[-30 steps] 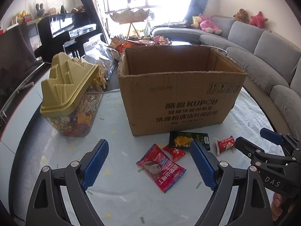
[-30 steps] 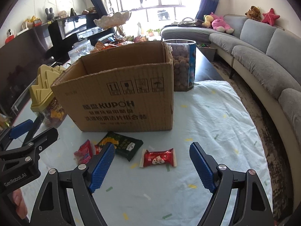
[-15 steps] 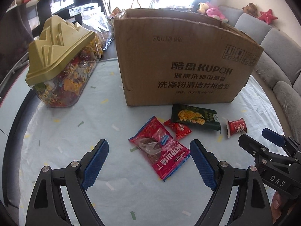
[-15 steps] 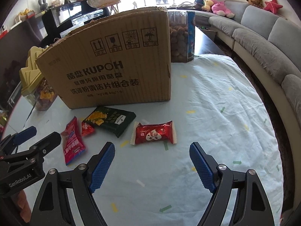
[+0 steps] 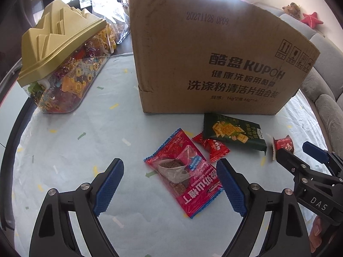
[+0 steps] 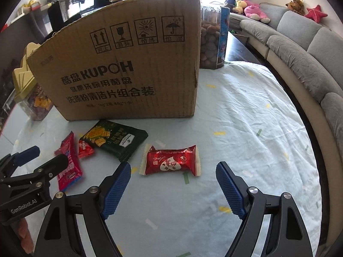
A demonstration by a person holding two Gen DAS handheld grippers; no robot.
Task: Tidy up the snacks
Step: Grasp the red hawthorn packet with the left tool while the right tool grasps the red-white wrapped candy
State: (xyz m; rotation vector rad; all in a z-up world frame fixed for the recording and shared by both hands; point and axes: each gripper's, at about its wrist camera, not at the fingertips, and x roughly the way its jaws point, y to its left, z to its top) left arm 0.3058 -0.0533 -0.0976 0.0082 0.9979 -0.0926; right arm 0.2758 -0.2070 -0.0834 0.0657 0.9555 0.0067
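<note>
A brown cardboard box (image 5: pixel 214 57) stands on the table, also in the right wrist view (image 6: pixel 128 72). In front of it lie a long red hawthorn packet (image 5: pixel 184 173) (image 6: pixel 68 162), a small red candy (image 5: pixel 212 146) (image 6: pixel 84 148), a dark green cracker packet (image 5: pixel 233 131) (image 6: pixel 115 139) and a red heart-print candy (image 6: pixel 171 160) (image 5: pixel 283 144). My left gripper (image 5: pixel 170 184) is open, low over the table, with the hawthorn packet between its fingers. My right gripper (image 6: pixel 173 186) is open just short of the heart-print candy.
A clear candy jar with a gold lid (image 5: pixel 62 57) stands left of the box. A clear tub of brown snacks (image 6: pixel 212 38) stands behind the box's right corner. A grey sofa (image 6: pixel 300 49) curves along the right. A pale cloth (image 6: pixel 246 115) covers the table.
Both grippers have moved down and forward toward the snacks; the box and packets loom larger. Both stay open.
</note>
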